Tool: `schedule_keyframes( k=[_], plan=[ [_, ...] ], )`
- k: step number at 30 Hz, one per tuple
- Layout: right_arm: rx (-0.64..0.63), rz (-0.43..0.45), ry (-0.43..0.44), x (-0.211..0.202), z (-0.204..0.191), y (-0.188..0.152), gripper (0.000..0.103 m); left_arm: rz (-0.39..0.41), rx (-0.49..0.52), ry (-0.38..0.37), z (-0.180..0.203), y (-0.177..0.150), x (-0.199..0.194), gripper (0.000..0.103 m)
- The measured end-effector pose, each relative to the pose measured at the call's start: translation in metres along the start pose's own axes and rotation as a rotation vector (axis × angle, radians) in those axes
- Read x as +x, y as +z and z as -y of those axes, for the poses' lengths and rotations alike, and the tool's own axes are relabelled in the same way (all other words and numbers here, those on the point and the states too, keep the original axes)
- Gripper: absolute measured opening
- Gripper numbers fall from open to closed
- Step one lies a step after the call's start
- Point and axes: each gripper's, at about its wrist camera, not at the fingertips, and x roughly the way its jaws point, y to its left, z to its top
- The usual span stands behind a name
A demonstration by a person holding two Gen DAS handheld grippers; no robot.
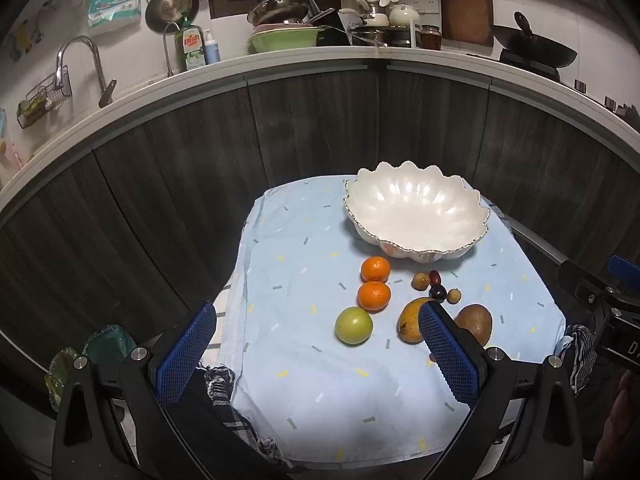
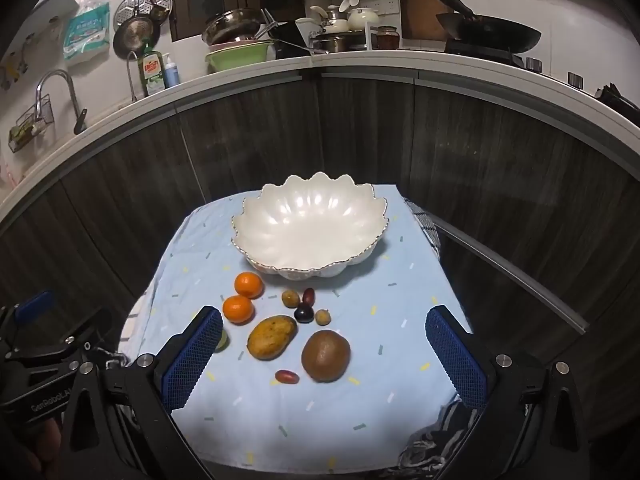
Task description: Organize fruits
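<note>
Left wrist view: left gripper point(image 1: 316, 344) spread wide, nothing between the pads, tilted down over the bench. Green fruit point(image 1: 353, 325) sits just ahead between the fingers; two oranges point(image 1: 374, 282) beyond it, mango point(image 1: 412, 319) partly hidden behind the right finger, brown fruit point(image 1: 474, 322) past that finger. Scalloped white bowl point(image 1: 416, 216) further ahead, empty. My read: round fruit is firm and light but will roll, so pinch across the middle; the mango looks soft and spotted, so go gentle along the short axis.

Right wrist view: right gripper point(image 2: 324, 352) also wide and empty. Mango point(image 2: 272, 337) and brown fruit point(image 2: 326, 355) lie ahead between the fingers, one small red fruit point(image 2: 287, 377) nearest, a cluster of small fruits point(image 2: 305, 307) beyond. Small ones look slippery. Bowl likely ceramic, fragile at the rim.

Surface: light blue cloth point(image 2: 360, 408), wrinkled at the edges, may slide. Kitchen counter point(image 2: 360, 60) with cookware behind.
</note>
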Motion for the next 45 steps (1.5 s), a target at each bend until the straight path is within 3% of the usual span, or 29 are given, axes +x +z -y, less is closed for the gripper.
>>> schedule_keyframes(
  k=[45],
  plan=[
    [0.003,0.0,-0.006,-0.0003,0.0048,-0.0007,0.103,-0.015,0.002,-0.001,0.0023,-0.0018,0.0032,0.103]
  ],
)
